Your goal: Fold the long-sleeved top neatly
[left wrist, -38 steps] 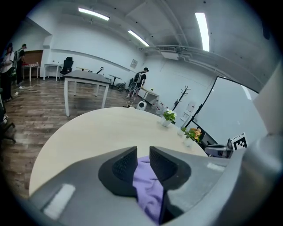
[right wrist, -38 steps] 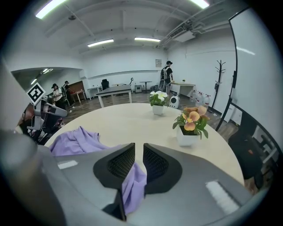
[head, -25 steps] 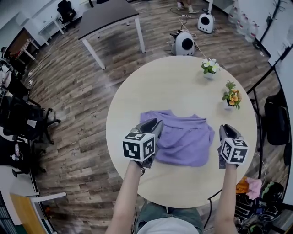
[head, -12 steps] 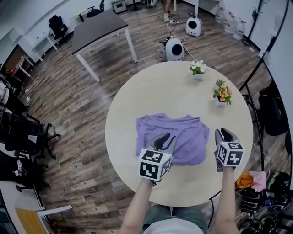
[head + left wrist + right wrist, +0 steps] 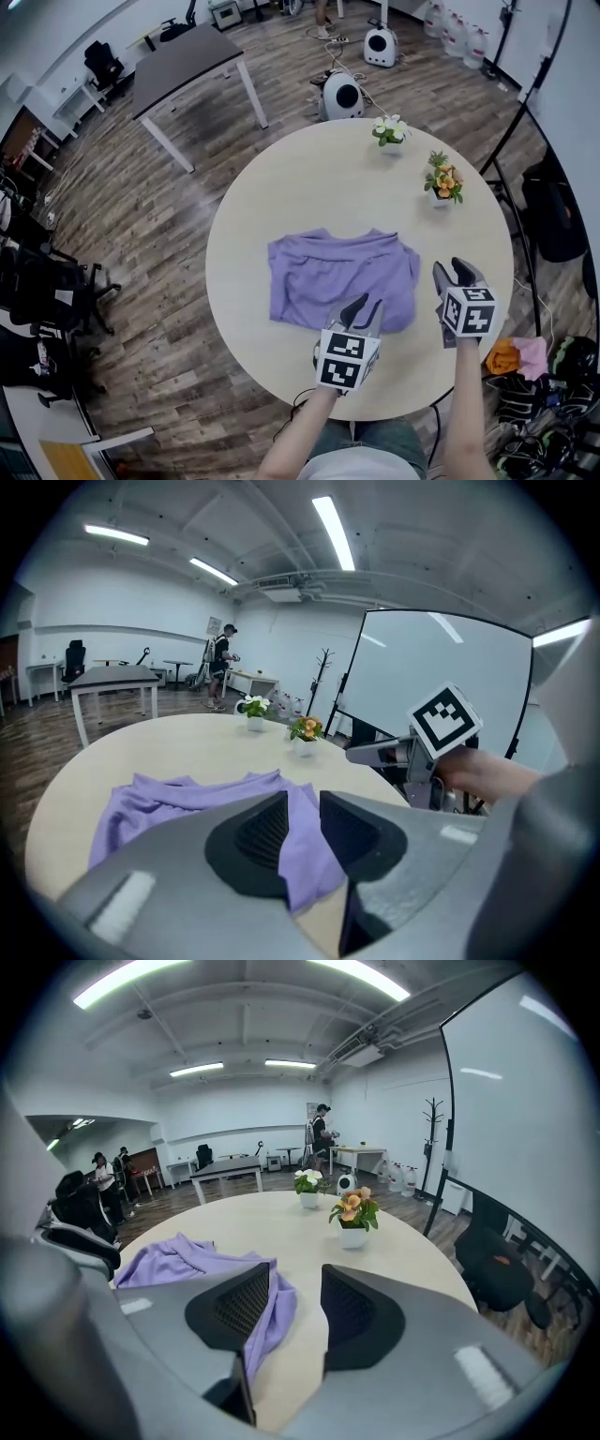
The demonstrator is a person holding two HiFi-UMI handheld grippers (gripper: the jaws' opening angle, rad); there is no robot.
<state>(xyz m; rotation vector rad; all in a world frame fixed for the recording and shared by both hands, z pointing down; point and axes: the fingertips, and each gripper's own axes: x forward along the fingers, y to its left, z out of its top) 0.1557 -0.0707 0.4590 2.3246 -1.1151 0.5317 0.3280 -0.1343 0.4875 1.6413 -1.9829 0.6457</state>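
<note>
Both grippers are empty: left gripper (image 5: 366, 305) has its jaws slightly apart with nothing pinched, over the near-right corner of the long-sleeved top (image 5: 328, 277). The right gripper (image 5: 452, 272) jaws have just been opening and are now released; the top's right edge sits beside them, unclamped. The top lies mid-table (image 5: 309, 187), nearer the near edge, as a rough rectangle with no sleeves sticking out. Looks like between folds. Next grab probably needs both pinching the near corners, then carrying them to the far side, edges aligned.
</note>
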